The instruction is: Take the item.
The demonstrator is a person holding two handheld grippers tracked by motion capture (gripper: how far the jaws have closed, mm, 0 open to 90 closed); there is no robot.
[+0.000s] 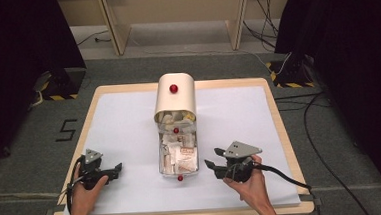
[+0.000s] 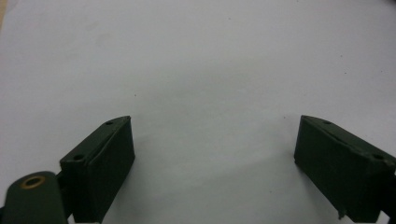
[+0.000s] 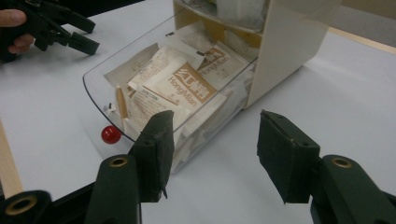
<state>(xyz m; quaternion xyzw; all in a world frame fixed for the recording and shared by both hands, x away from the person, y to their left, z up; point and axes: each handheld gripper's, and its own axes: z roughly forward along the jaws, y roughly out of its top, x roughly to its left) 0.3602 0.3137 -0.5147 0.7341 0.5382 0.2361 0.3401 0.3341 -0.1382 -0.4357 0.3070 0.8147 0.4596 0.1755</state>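
With the drawer [image 1: 178, 161] pulled out, both grippers, left [image 1: 113, 171] and right [image 1: 211, 165], flank it, fingers apart and empty; next likely picks a sachet [image 3: 184, 86].

My left claw [image 1: 113, 171] and right claw [image 1: 211, 166] are black, each topped by a grey three-cornered plate; brass-ringed screw holes at jaw bases; black cables trailing.

The cream box [image 3: 280, 46] is cut off at the top edge of the right gripper view. Its upper packets [image 1: 175, 117] are too small to read, and the drawer's [image 3: 140, 93] lower packets lie buried.
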